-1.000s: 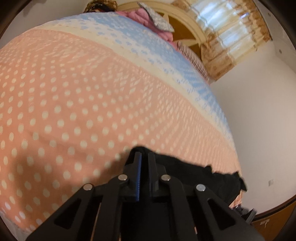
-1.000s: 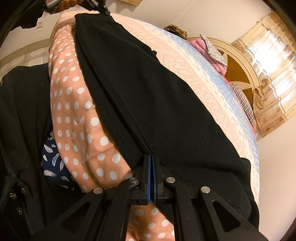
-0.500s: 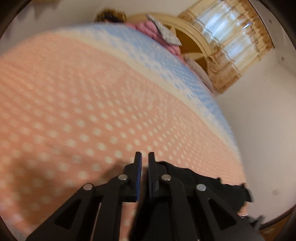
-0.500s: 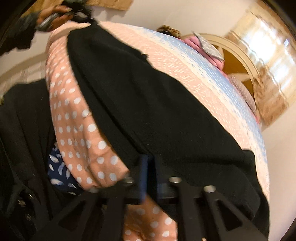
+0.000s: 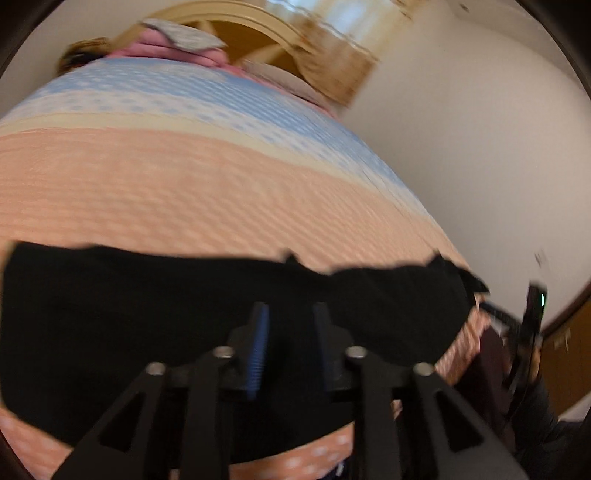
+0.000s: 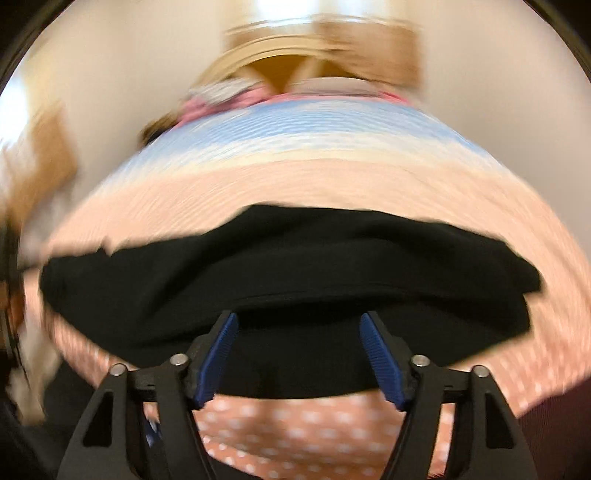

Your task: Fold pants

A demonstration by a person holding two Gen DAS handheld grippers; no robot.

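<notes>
The black pants lie flat in a wide band across the near edge of the bed, seen too in the right wrist view. My left gripper hovers over their middle. Its jaws are opening, a narrow gap shows between them, and the fabric lies beneath them unpinched. My right gripper is over the pants' near hem, its jaws opening wide, with nothing pressed between the blue pads. Both views are blurred by motion.
The peach, white-dotted bedspread runs back to a blue band, pink bedding and a wooden headboard. A white wall stands to the right. A dark device with a green light shows at the right edge.
Both grippers were shut on the pants' edge and have let go and parted. Both hands swung and rolled, so the pants now lie across each view.
</notes>
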